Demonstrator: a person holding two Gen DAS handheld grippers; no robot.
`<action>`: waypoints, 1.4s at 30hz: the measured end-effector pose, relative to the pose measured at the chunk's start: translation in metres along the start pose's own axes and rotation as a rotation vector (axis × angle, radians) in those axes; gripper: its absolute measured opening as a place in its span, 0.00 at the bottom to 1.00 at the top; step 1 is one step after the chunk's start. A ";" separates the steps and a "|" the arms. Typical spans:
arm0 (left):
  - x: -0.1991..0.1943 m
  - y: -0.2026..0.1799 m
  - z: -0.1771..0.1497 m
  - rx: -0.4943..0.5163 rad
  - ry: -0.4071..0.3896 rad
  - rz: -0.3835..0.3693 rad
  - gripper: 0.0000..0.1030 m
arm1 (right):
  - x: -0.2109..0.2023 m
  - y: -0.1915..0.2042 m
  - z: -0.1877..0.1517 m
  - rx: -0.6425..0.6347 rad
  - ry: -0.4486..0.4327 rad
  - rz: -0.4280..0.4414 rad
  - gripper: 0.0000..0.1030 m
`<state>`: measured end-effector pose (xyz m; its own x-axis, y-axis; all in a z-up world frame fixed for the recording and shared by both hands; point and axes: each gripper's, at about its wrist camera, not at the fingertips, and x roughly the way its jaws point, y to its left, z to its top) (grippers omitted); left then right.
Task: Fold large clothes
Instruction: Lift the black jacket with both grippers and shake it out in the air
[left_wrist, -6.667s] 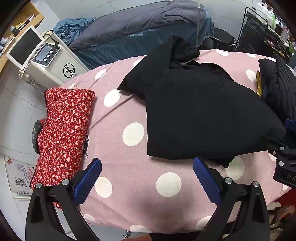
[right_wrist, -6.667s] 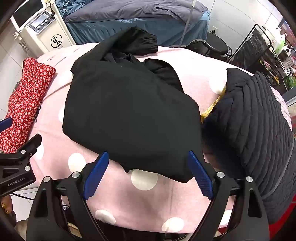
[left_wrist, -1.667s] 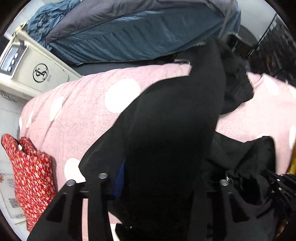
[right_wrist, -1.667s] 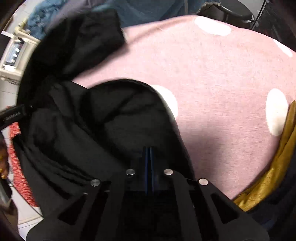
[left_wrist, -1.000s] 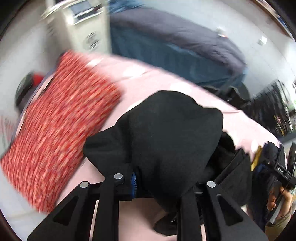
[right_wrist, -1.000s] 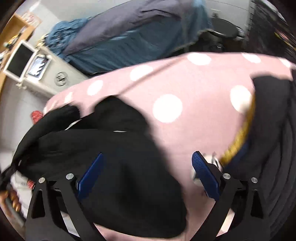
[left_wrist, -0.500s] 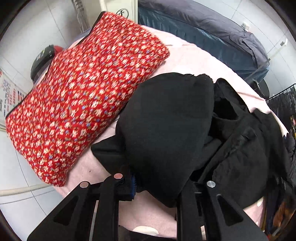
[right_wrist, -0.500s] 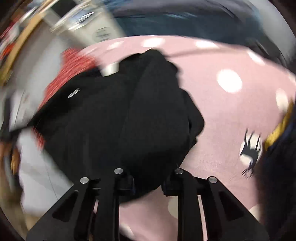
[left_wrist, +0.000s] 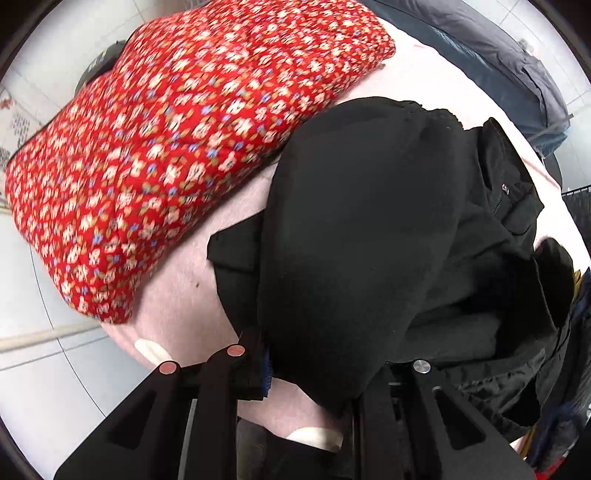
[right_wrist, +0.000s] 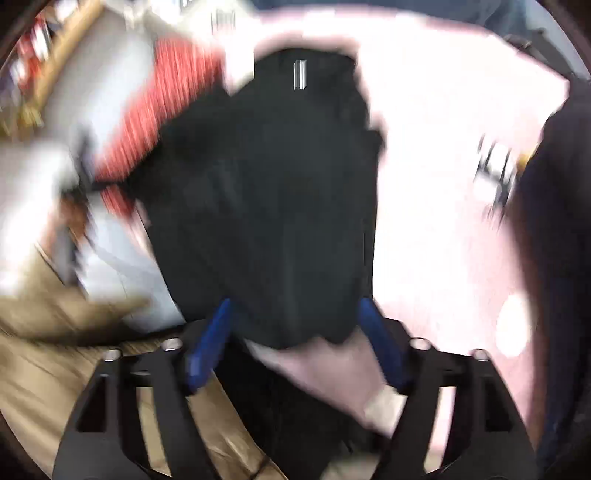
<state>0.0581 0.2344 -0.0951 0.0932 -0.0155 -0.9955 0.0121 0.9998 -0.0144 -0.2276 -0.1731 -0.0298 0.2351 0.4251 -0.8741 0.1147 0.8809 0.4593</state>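
In the left wrist view, the red floral bundle (left_wrist: 184, 147) fills the upper left, and beside it the black garment (left_wrist: 362, 236) lies bunched on the pink spotted bench (left_wrist: 177, 295), its long axis running from the lower centre toward the upper right, with the left claw (left_wrist: 317, 373) clamped on its near end. In the blurred right wrist view the right claw (right_wrist: 295, 336) stands partly open with the garment's near edge between its blue pads (right_wrist: 208, 343), gripping nothing that I can make out. I judge this the carrying-over stage of a fold; next, the cloth needs laying flat and smoothing.
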 end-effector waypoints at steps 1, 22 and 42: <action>0.000 -0.002 0.002 0.000 0.000 0.000 0.17 | -0.014 -0.009 0.016 0.033 -0.077 0.014 0.82; -0.052 -0.013 0.018 -0.027 -0.122 -0.037 0.17 | 0.141 -0.072 0.107 0.510 -0.038 0.092 0.06; -0.324 -0.002 0.011 0.041 -0.659 -0.400 0.14 | -0.254 0.019 0.048 0.101 -0.826 0.645 0.05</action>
<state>0.0392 0.2373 0.2286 0.6471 -0.3917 -0.6540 0.2052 0.9157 -0.3454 -0.2385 -0.2738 0.2084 0.8607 0.4998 -0.0969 -0.1958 0.5006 0.8432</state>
